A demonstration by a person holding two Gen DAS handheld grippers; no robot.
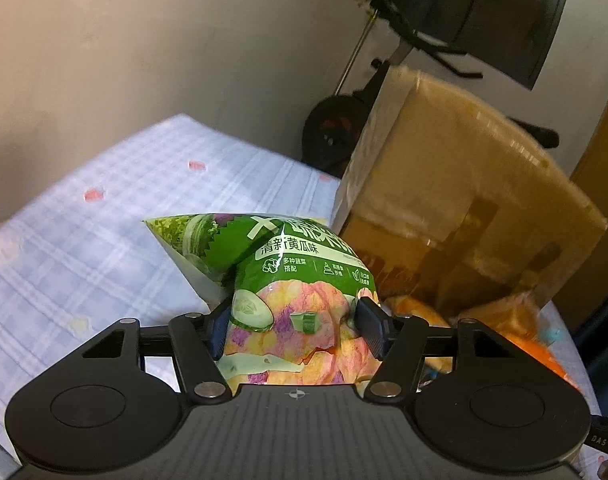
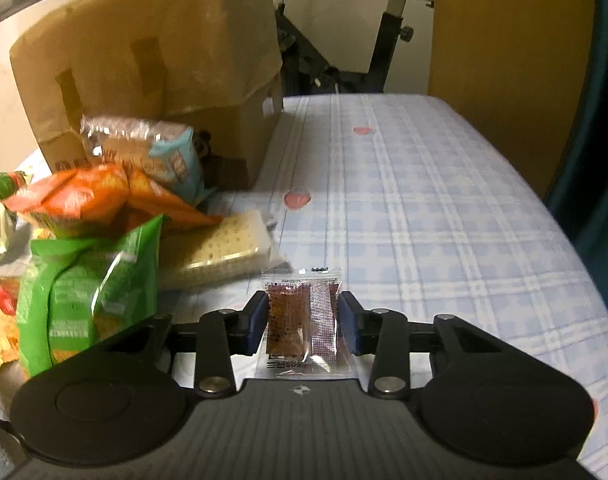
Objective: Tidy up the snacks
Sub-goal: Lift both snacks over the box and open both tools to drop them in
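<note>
The left gripper [image 1: 294, 322] has its pads pressed into both sides of a puffy green chip bag [image 1: 288, 292], jaws about half open around it, the bag lifted above the checked cloth [image 1: 104, 240] just left of a cardboard box [image 1: 463, 200]. The right gripper [image 2: 304, 316] is nearly closed on a small clear sachet [image 2: 302, 320] with a brown piece inside, near the front of the cloth. A snack pile [image 2: 104, 220] lies to its left, before the box.
</note>
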